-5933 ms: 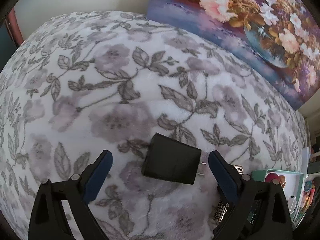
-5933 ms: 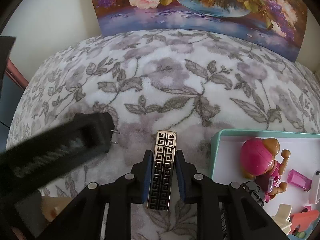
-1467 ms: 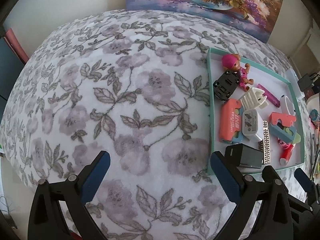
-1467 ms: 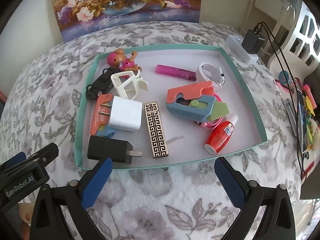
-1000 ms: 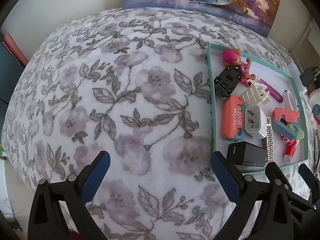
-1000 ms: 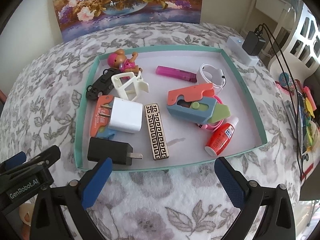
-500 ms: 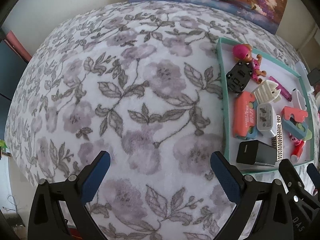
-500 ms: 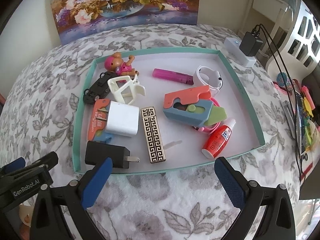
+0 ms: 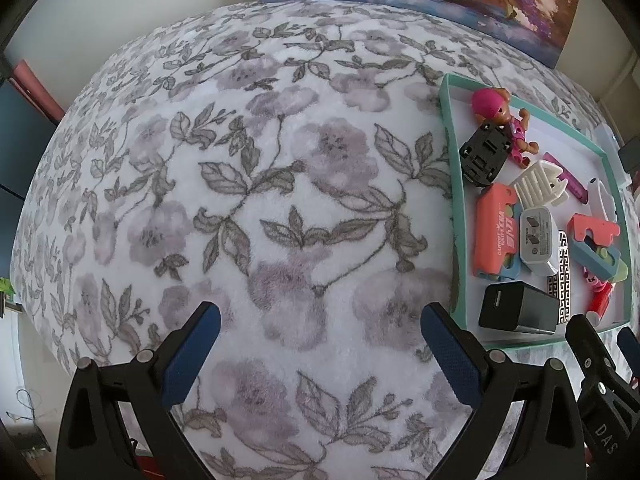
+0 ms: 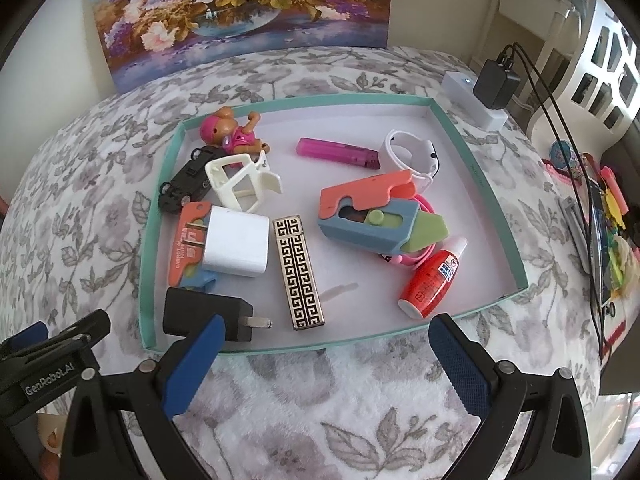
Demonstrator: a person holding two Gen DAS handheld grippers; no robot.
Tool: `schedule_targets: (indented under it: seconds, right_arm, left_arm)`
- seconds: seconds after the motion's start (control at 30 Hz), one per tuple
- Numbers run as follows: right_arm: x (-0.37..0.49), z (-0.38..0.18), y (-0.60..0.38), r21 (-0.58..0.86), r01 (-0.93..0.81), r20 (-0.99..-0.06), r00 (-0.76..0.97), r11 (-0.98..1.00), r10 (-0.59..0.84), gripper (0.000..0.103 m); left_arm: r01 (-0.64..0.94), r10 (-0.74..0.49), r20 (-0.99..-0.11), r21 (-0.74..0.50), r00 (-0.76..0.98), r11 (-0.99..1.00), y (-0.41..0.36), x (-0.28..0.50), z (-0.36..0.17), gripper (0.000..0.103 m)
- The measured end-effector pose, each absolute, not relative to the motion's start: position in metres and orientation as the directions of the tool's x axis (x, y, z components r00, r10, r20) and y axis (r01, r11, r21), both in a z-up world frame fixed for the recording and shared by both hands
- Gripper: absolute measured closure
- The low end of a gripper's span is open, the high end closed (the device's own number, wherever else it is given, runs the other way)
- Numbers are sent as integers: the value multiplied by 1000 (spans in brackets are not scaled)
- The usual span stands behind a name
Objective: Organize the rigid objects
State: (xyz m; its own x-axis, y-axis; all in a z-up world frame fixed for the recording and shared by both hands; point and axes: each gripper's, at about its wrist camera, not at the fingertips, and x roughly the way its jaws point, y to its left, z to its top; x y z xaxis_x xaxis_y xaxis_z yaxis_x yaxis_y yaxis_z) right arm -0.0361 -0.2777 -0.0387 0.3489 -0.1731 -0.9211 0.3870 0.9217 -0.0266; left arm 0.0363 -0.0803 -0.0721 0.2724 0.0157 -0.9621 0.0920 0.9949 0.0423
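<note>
A teal-rimmed tray (image 10: 476,168) holds several objects: a black charger (image 10: 208,314), a patterned lighter (image 10: 298,272), a white charger (image 10: 236,246), a toy doll (image 10: 228,130), a black toy car (image 10: 184,184), a red glue bottle (image 10: 430,280) and a coral-blue toy (image 10: 372,212). My right gripper (image 10: 326,360) is open and empty just in front of the tray. My left gripper (image 9: 318,344) is open and empty over bare blanket, left of the tray (image 9: 454,208). The black charger (image 9: 518,314) lies in the tray's near corner.
A floral blanket (image 9: 240,184) covers the bed. A flower painting (image 10: 240,4) leans on the back wall. A white power strip with a black plug (image 10: 490,84) sits behind the tray. Colourful clutter (image 10: 600,216) lies at the right edge.
Both grippers have drawn back a little from the tray. Earlier they carried the black charger and the patterned lighter; both now lie in the tray.
</note>
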Motion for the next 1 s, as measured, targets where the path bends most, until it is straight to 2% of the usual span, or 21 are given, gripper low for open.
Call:
schedule_targets:
  seconds: [1.0]
  right_arm:
    - [-35, -39, -281, -23, 390, -920, 353, 921, -172, 0]
  left_arm:
    - [77, 6, -949, 32, 315, 997, -79, 36, -65, 3]
